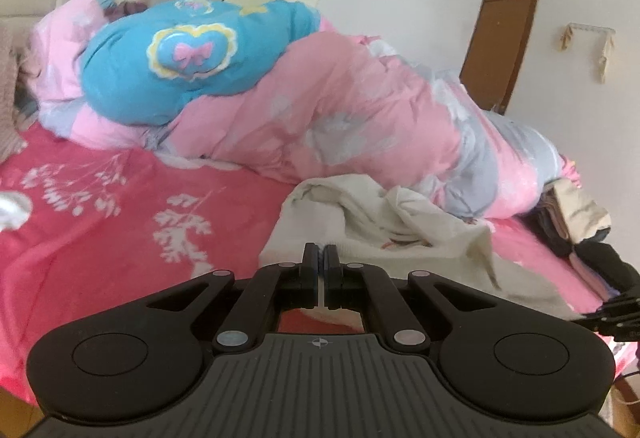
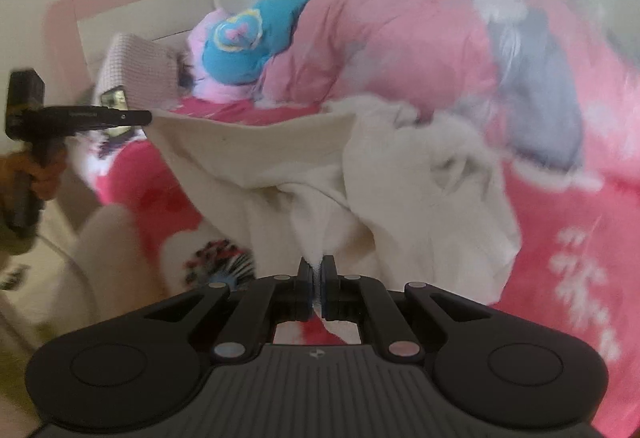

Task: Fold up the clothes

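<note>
A crumpled cream garment (image 1: pixel 384 222) lies on the pink floral bed sheet (image 1: pixel 120 222), partly lifted. My left gripper (image 1: pixel 321 256) is shut, with a thin strip of cream cloth showing between its fingers. In the right wrist view the left gripper (image 2: pixel 146 117), held by a hand (image 2: pixel 44 174), pinches one corner of the cream garment (image 2: pixel 400 190) and holds its edge taut. My right gripper (image 2: pixel 317 267) is shut on a bunched fold of the same garment, which rises from its tips. The right gripper (image 1: pixel 596 316) also shows at the right edge of the left wrist view.
A bulky pink and grey quilt (image 1: pixel 360 110) with a blue bow cushion (image 1: pixel 180 54) on it fills the far side of the bed. A stack of folded clothes (image 1: pixel 568 214) sits at the right end. A checked pillow (image 2: pixel 136 70) leans by the headboard.
</note>
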Demonstrator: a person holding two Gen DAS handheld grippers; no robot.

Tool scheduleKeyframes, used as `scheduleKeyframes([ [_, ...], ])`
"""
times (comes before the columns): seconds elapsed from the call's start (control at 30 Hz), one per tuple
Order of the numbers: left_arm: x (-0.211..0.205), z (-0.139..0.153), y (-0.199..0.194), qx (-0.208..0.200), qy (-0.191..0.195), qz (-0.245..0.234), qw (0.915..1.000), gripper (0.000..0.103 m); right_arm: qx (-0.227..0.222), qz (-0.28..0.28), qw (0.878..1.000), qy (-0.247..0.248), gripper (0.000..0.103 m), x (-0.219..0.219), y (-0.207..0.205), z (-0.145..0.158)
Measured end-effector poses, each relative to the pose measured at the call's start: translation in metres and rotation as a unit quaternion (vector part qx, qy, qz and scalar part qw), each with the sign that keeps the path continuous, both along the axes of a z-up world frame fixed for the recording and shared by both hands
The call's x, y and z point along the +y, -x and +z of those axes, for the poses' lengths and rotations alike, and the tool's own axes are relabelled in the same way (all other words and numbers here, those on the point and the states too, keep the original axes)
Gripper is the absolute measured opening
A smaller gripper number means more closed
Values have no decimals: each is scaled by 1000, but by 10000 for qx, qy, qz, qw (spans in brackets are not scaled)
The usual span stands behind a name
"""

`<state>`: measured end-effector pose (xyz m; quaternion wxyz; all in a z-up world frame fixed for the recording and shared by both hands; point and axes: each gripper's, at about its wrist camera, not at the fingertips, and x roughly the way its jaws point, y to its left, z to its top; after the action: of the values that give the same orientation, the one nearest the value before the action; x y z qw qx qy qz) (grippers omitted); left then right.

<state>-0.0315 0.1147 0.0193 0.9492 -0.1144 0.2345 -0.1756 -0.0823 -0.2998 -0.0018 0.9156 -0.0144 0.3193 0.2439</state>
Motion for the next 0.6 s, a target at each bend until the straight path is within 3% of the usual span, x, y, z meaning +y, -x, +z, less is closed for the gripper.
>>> scheduleKeyframes([
  [0.1, 8, -17, -14, 468, 111, 45, 9988, 0, 280, -349, 9987, 242, 5, -9, -8, -14],
  [0.17, 10, -32, -24, 810, 80, 92, 9966, 0, 450, -612, 9959, 486, 13, -10, -14, -25],
  [0.27, 8, -43, -23, 842, -222, 198, 9960, 0, 391, -696, 9954, 522, 27, -6, -6, -24],
  [0.33, 9, -44, -21, 798, -191, 209, 9964, 0, 145, -741, 9940, 794, 31, 3, 6, -17],
  [0.5, 11, -47, -18, 752, -120, 250, 9968, 0, -396, -189, 9931, 1086, 36, 42, 27, -8],
  [0.6, 11, -47, -16, 718, -29, 291, 9970, 1, -734, 527, 9866, 1357, 37, 95, 28, -27],
])
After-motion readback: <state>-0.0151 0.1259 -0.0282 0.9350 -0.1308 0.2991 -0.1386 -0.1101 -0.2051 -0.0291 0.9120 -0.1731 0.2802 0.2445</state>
